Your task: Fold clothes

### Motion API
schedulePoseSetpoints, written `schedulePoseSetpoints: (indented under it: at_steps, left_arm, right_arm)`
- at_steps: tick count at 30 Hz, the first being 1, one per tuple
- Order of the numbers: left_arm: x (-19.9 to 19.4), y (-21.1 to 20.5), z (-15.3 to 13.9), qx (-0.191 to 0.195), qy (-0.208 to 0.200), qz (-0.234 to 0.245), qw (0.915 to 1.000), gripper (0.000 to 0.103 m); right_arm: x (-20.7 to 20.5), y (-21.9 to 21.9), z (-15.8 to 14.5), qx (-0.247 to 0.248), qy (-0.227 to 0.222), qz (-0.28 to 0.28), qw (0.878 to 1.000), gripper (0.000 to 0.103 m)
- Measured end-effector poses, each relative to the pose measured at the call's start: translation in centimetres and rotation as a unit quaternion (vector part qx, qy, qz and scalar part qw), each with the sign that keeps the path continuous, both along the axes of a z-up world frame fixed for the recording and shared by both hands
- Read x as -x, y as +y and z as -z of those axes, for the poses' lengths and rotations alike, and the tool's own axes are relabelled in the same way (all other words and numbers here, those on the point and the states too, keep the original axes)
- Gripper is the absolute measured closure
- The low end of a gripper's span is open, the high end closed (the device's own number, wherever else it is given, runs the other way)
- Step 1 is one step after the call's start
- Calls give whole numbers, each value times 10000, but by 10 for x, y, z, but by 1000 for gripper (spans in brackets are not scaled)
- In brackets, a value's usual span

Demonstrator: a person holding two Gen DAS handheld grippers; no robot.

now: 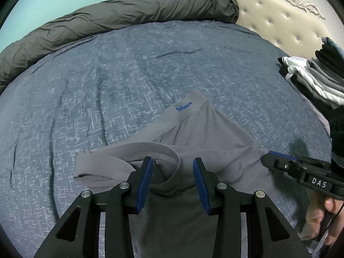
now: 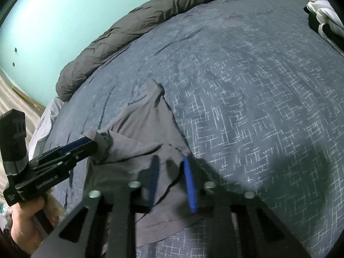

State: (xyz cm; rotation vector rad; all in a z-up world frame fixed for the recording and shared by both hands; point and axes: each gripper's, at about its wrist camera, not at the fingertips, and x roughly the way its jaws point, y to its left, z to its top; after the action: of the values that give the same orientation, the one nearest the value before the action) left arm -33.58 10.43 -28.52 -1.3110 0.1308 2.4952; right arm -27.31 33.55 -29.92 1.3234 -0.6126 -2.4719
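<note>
A pair of grey underwear point(image 1: 193, 137) with a blue logo on its waistband lies rumpled on the blue bedspread point(image 1: 107, 75). My left gripper point(image 1: 173, 161) hangs just over the near part of the cloth, jaws open with the fabric between and under them. In the right wrist view the underwear point(image 2: 146, 124) lies left of centre. My right gripper point(image 2: 169, 160) is open over the garment's right edge. The left gripper point(image 2: 94, 142) shows there from the side, touching a bunched fold of the waistband. The right gripper point(image 1: 271, 157) shows in the left wrist view at the garment's right edge.
A rolled dark grey duvet point(image 1: 118, 21) lies along the far side of the bed. A stack of folded clothes point(image 1: 311, 75) sits at the right by the cream tufted headboard point(image 1: 286, 17). A turquoise wall point(image 2: 64, 21) stands behind.
</note>
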Motion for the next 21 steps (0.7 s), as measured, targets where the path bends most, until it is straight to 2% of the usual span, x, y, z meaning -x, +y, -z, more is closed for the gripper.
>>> schedulePoseSetpoints:
  at_steps: [1,2,3,5,6,12,21]
  left_arm:
    - [1,-1,1,-4,-6,-8,10000,79]
    - [1,-2,1,-3,-6,-9,10000,85]
    - [2,-2,1,-2,-7,-5,10000,88]
    - [3,-4,1,1,-2,-2,10000,99]
    - [3,-5,0,6,9,-7,10000,101]
    - [5,-13,-6,-101,85,-77,9999,101]
    - [24,-24,-38,-381,219,-250,9987,101]
  right_arm:
    - [0,-1,1,-3,-14,-10,10000,92]
    - [1,-1,2,13,-23,-14,10000,99]
    - [1,0,3,49,-29,-9,10000,101]
    - [1,0,3,110,-32,1,9999,102]
    - [0,0,3,121,-24,8,9999,102]
    - [-2,2,-1,259,30,88,9996,102]
    - [-20,16,-22,469,223,103,9986,102]
